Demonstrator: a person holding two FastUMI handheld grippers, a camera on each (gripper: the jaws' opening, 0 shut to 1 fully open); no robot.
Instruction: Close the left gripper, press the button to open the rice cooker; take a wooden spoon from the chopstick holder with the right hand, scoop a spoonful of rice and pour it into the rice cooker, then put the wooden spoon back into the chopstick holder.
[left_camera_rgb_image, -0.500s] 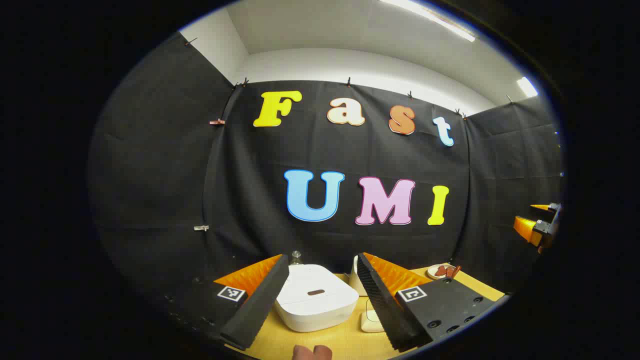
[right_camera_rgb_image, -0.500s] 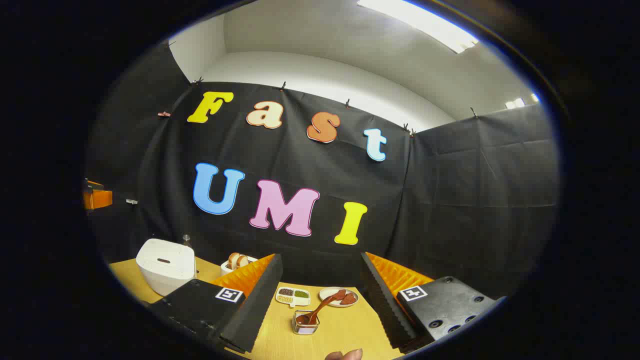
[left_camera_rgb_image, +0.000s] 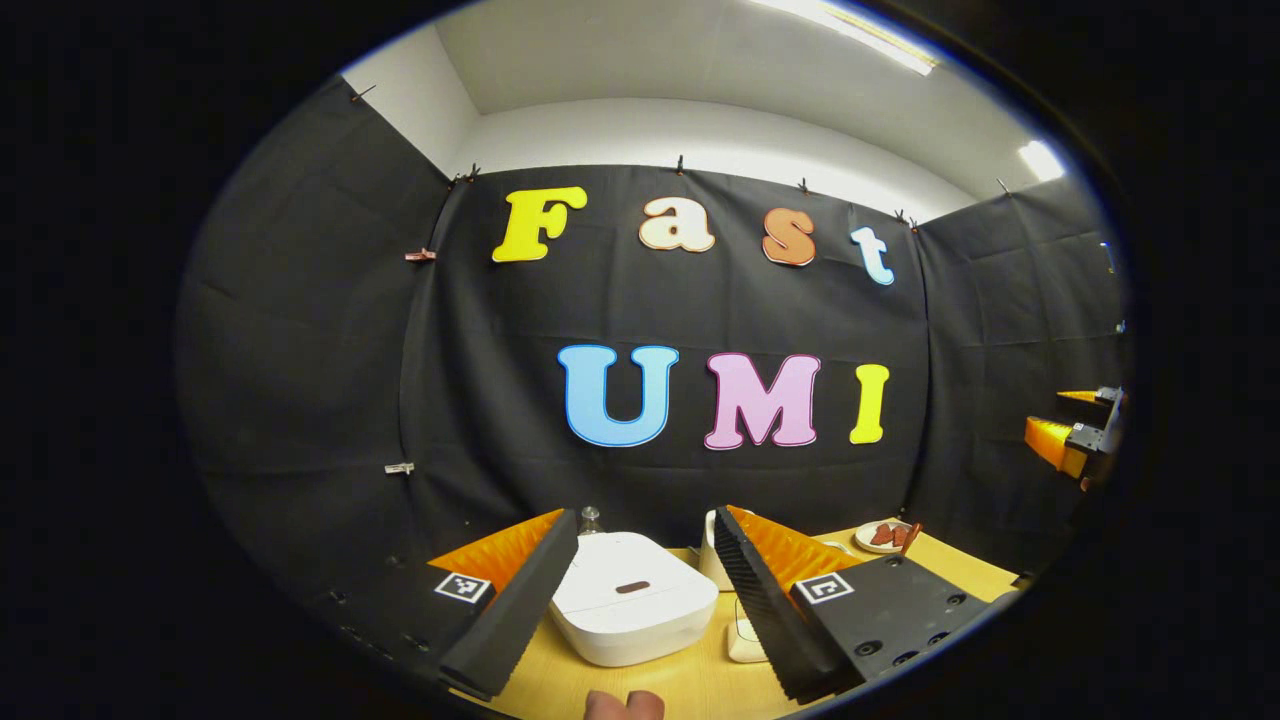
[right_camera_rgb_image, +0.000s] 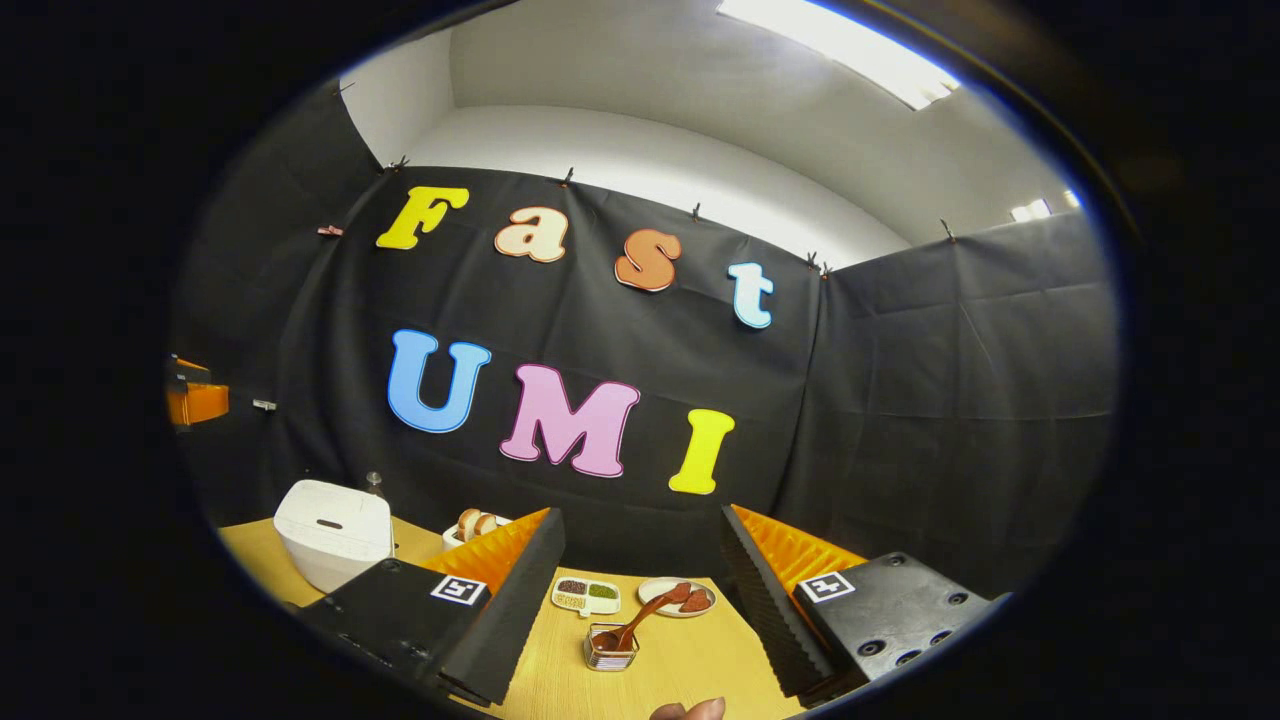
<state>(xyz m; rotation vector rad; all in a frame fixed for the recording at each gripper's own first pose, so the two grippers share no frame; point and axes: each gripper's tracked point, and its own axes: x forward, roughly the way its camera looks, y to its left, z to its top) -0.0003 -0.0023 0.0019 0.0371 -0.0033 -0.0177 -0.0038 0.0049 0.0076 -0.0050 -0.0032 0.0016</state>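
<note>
Hovering with its jaws wide, the left gripper (left_camera_rgb_image: 640, 590) frames the shut white rice cooker (left_camera_rgb_image: 632, 595), probably lining up for the lid button (left_camera_rgb_image: 631, 586). Rightward, the right gripper (right_camera_rgb_image: 640, 600), equally wide, faces the wooden spoon (right_camera_rgb_image: 640, 612) leaning in its clear chopstick holder (right_camera_rgb_image: 610, 650). No readable labels.

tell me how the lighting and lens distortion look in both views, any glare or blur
Left gripper view: fisheye bends the booth wall; ceiling light is bright at the top; the white rice cooker is sharp, evenly lit, no glare. Right gripper view: the ceiling light blows out to white; the wooden spoon and the chopstick holder are small but in focus.
</note>
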